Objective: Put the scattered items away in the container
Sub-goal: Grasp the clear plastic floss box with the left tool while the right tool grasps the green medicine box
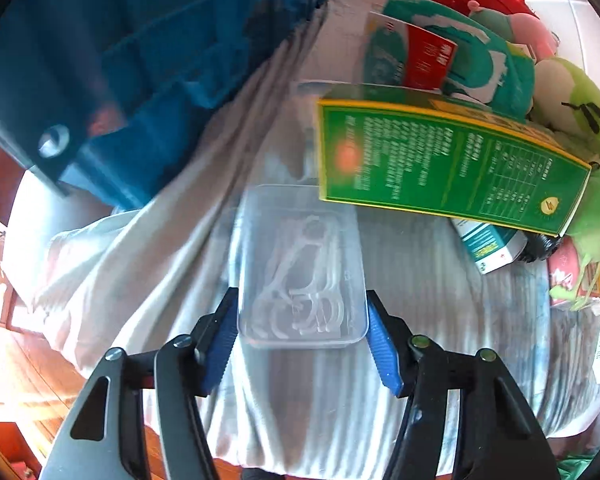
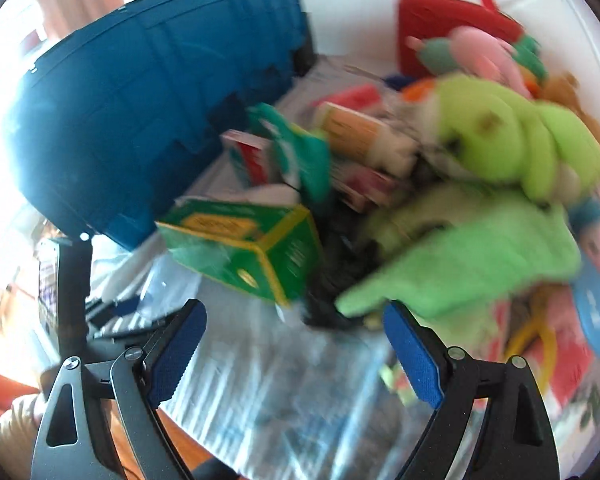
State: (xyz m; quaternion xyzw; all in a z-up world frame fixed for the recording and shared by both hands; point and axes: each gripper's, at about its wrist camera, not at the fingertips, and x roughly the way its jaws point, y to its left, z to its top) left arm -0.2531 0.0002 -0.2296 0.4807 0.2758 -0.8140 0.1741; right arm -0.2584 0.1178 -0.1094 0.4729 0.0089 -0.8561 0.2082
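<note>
Between the blue pads of the left gripper (image 1: 301, 322) lies a clear box (image 1: 300, 268) of white floss picks, flat on the pale striped cloth (image 1: 439, 320). Its near end sits between the two fingertips, one pad along each long side, right at the walls; whether the pads press on it I cannot tell. The rest of the box reaches away from the fingers toward a green carton (image 1: 447, 160), whose edge overlaps the box's far corner. The blue crate (image 1: 148, 64) stands on the cloth up and to the left, well apart from the box.

Over the same cloth, the right gripper (image 2: 294, 320) stands wide open with nothing between its pads; the view is blurred. Beyond its fingertips are the green carton (image 2: 252, 252) and a heap of soft toys, a lime-green plush (image 2: 511, 140) uppermost, with a red bag (image 2: 439, 24) behind. The crate (image 2: 148, 120) rises at the left of that view.
</note>
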